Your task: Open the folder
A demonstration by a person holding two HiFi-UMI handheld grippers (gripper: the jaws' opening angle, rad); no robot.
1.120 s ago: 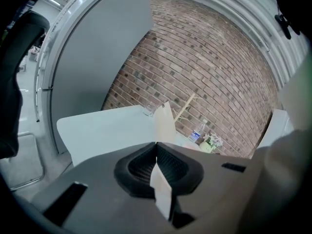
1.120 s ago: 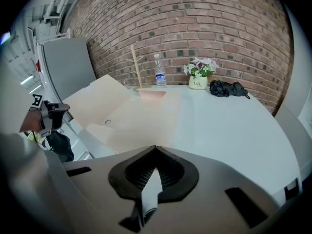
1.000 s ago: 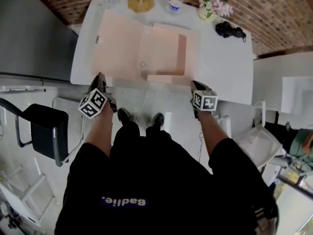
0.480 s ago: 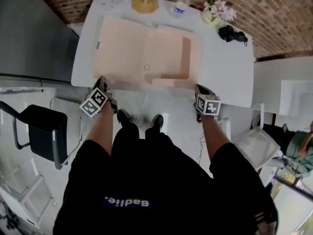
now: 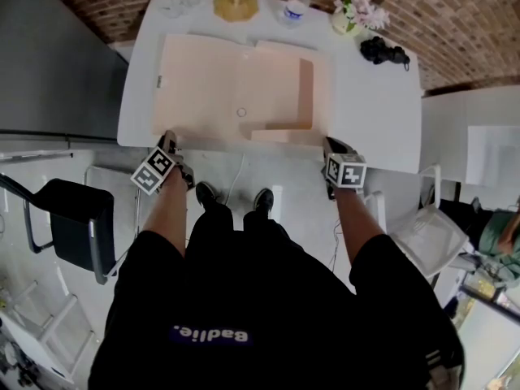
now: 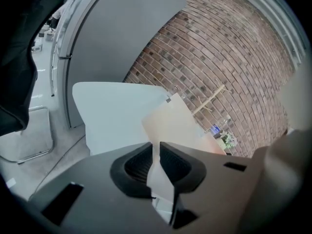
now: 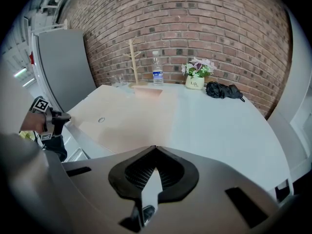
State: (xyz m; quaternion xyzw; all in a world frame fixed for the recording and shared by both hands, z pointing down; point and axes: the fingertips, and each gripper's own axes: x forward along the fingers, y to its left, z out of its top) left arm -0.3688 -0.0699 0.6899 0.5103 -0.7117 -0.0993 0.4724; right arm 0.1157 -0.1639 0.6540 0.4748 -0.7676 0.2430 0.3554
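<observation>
Folder (image 5: 210, 80) lies open and flat on the table (image 5: 375, 124), over the table's left and middle part. Its left cover is spread out towards the table's left edge. Its right half shows raised flaps along the side nearer the table's right end and along the side nearer the front edge. A small round fastener (image 5: 241, 112) sits near the folder's middle, towards the table's front edge. Left gripper (image 6: 155, 149) is at the table's front edge, by the folder's near-left corner. Its jaws are opening, with a narrow slit between the pads, and the pads press on nothing; the folder shows only beyond the slit. Right gripper (image 7: 155, 149) is at the table's front edge, off the folder's near-right corner. Its jaw tips meet and nothing is held. Neither gripper visibly touches the folder in the head view. Along the table's far edge stand a wooden stand (image 5: 236, 5), a bottle (image 5: 296, 5) and a flower pot (image 5: 354, 13). A black bundle (image 5: 383, 51) lies at the table's far-right corner. A chair (image 5: 73, 218) stands on the floor off the table's front-left corner.
</observation>
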